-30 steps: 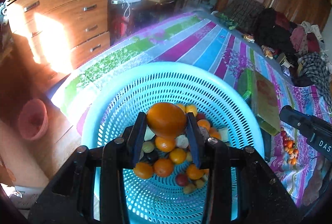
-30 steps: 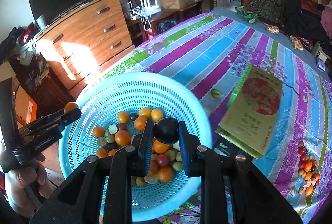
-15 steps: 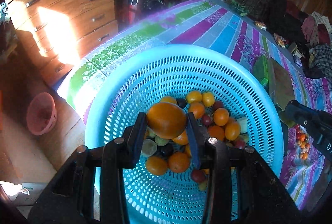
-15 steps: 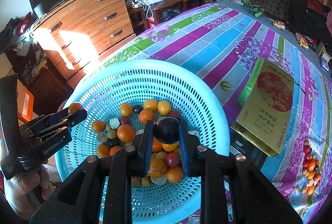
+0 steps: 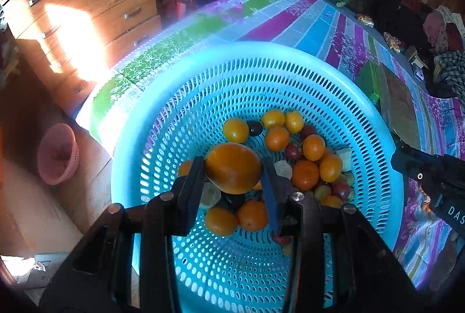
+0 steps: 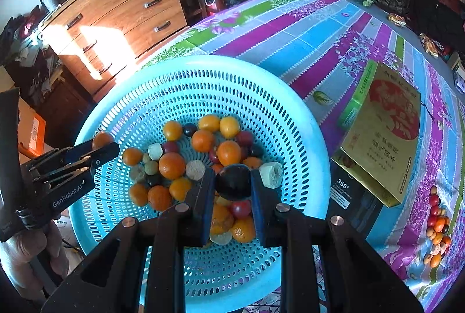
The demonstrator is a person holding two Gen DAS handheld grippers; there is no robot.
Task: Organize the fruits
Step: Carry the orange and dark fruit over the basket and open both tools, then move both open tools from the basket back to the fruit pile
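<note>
Both hands have dipped lower and the blue basket (image 6: 305, 138) now looms larger, so release looks close. The left gripper (image 5: 234, 167) clamps an orange (image 5: 232, 166), the right gripper (image 6: 232, 182) a dark plum (image 6: 232, 181); each fruit hangs above the pile (image 6: 200, 156), which lies toward twelve o'clock.

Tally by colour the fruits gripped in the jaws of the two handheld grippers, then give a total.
Orange: 1, the orange fruit in the left gripper
Dark: 1, the dark fruit in the right gripper
Total: 2
</note>
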